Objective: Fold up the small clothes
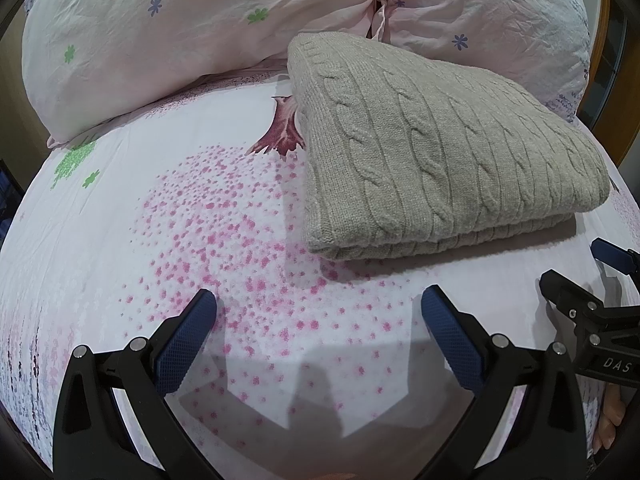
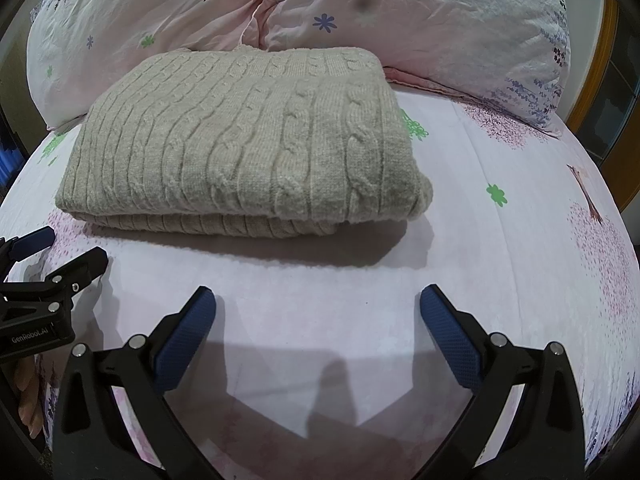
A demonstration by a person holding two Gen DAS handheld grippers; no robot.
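I hold left gripper (image 1: 319, 300) and right gripper (image 2: 318, 300) spread wide, empty, short of the sweater (image 2: 240, 136) (already folded, I judge), leaving the stack undisturbed.

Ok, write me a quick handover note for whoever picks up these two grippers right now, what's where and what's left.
Left hand-held gripper: open, empty, over the bedsheet just short of the sweater.
Right hand-held gripper: open, empty, also short of the sweater, beside the left one.
Grey cable-knit sweater: lies on the sheet as a neat, layered rectangle, its far edge at the floral pillows.
Done: this sweater looks fully folded; nothing grips it.
Left: no other garment shows in either view, so check outside the frame for more small clothes before you stop.
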